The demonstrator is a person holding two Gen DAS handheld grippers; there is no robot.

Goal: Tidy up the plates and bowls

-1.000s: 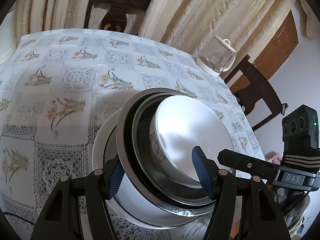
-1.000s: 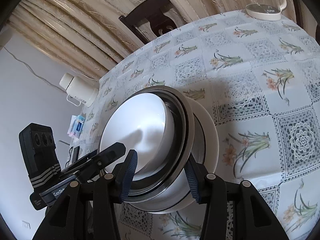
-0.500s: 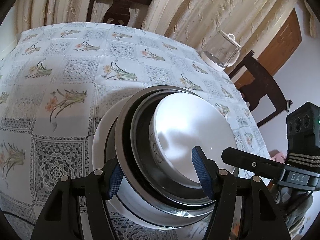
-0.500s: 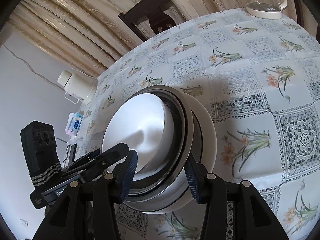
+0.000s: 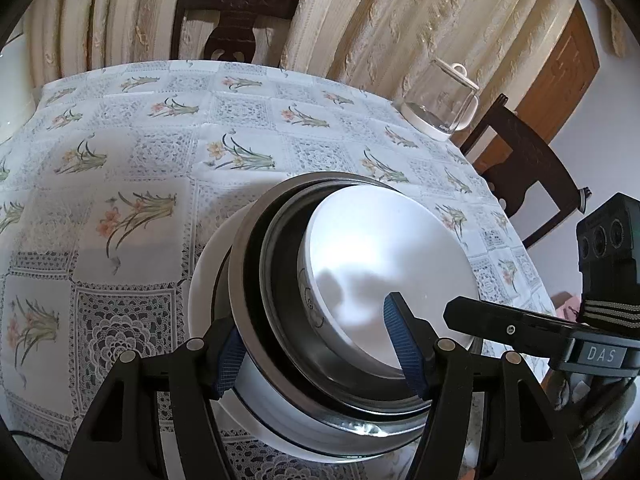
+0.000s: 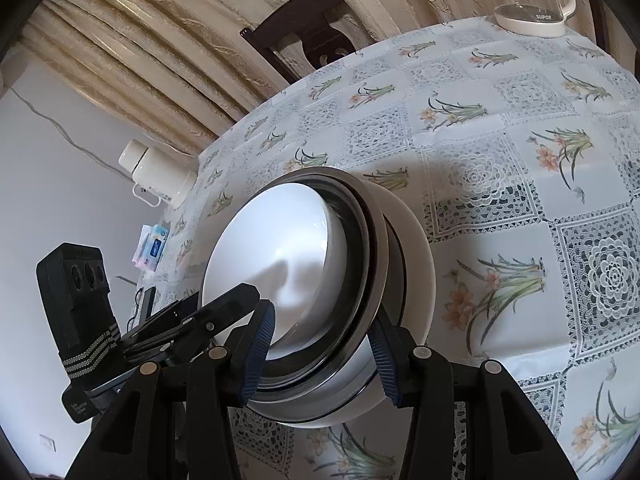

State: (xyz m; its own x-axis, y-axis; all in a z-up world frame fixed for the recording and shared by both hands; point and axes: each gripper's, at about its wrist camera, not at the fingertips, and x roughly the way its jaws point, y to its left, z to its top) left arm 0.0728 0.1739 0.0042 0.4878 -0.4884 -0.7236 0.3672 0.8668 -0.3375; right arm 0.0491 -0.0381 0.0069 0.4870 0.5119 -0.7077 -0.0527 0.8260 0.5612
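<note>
Both wrist cameras face the bowl stack (image 5: 340, 300) closely, from opposite sides.

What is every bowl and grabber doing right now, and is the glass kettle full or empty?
Bowl stack: three nested (white, steel, white), held above the table by both grippers.
Left gripper: shut on the stack's rims.
Right gripper: shut on the opposite rims.
Glass kettle: upright, lid on, looks empty.

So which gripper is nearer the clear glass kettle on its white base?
Right, probably. The clear glass kettle stands far ahead and right of the left gripper, on the right gripper's side of the nested steel and white bowls both clamp.
</note>
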